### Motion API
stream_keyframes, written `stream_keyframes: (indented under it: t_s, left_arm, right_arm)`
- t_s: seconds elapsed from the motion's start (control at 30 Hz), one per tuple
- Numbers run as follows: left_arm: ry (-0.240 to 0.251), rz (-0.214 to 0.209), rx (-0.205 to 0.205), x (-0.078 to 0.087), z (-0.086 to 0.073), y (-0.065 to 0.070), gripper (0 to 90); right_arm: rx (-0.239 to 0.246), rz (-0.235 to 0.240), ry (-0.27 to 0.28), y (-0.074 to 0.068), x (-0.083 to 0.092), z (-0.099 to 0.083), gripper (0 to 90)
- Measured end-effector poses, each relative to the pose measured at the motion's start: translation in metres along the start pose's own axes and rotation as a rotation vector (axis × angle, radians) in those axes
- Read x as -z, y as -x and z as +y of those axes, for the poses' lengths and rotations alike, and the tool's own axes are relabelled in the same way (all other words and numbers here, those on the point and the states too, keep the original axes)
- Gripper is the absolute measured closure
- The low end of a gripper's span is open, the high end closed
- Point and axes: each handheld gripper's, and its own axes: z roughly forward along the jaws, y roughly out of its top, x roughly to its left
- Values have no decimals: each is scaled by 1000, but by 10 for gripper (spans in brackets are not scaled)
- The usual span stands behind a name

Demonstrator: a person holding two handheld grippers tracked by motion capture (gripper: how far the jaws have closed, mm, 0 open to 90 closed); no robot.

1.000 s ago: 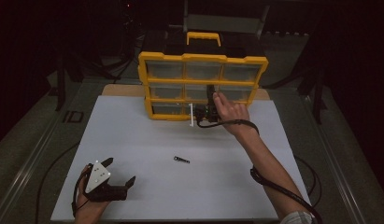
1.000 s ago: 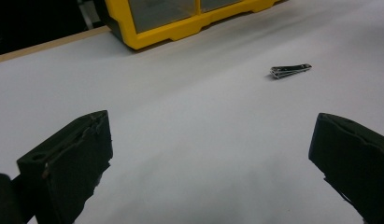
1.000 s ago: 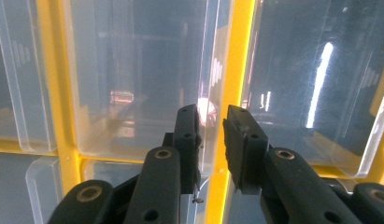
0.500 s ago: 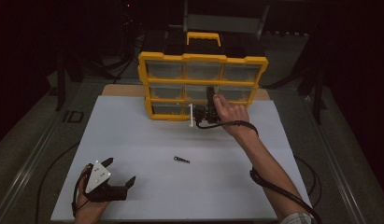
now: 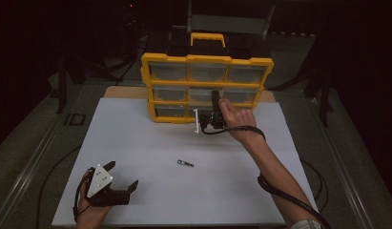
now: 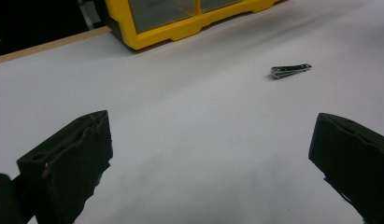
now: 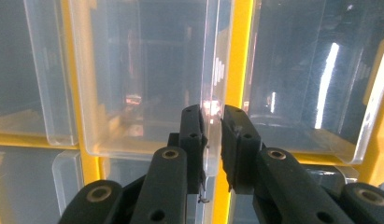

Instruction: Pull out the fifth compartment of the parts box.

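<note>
A yellow organizer with clear drawers stands at the back of the white sheet. My right gripper is at its bottom row, held sideways. In the right gripper view my right gripper is shut on the thin clear front lip of a drawer. A small metal nail clipper lies in the middle of the sheet, also seen as the nail clipper ahead of my left gripper. My left gripper rests open at the front left with nothing between its jaws.
The white sheet covers a wooden board on a dark table. A black cable trails from the right hand along the forearm. The organizer has a carry handle on top, with dark equipment behind it.
</note>
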Motion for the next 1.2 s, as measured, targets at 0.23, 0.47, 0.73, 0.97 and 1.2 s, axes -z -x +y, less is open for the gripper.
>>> stream_keyframes:
  t_s: [0.23, 0.47, 0.73, 0.97, 1.2]
  left_arm:
    - [-2, 0, 0, -1, 0, 0, 4]
    - [-2, -2, 0, -1, 0, 1, 5]
    - [-2, -4, 2, -1, 0, 1, 5]
    - [-3, -4, 2, -1, 0, 0, 5]
    - [-5, -2, 2, -1, 0, 0, 4]
  right_arm:
    - [-4, 2, 11, 0, 7, -2, 788]
    - [-13, -1, 25, -1, 14, -2, 788]
    - [-15, 4, 47, -1, 25, -3, 788]
    - [-11, 7, 57, -1, 34, -5, 788]
    - [-13, 8, 67, -2, 42, -7, 788]
